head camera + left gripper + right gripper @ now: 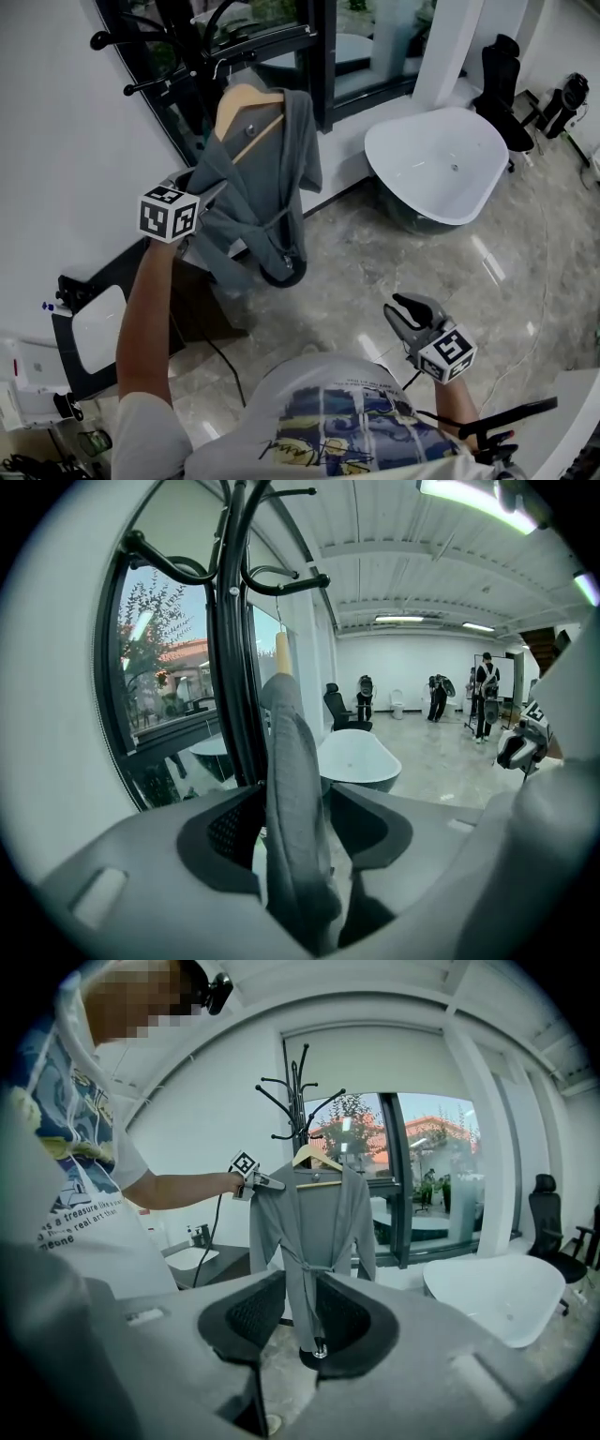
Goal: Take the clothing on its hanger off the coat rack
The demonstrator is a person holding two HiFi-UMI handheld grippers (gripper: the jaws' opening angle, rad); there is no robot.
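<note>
The coat rack [305,1091] stands black at the upper left of the head view, by the window. From one of its arms hangs the robe [267,178], centre-left, draped over a wooden hanger [246,105].

The robe looks soft and light. It will sag and swing, and it could slide off the smooth wood if tugged by the cloth alone. The hanger is the stiff part, so I judge its shoulder or neck, near the hook, the better hold for lifting clear.

The left gripper [208,192] is at the robe's shoulder. Its jaws stand apart around a fold of cloth, not clearly pinching it. The right gripper [398,307], lower right, has its jaws apart and holds nothing.
</note>
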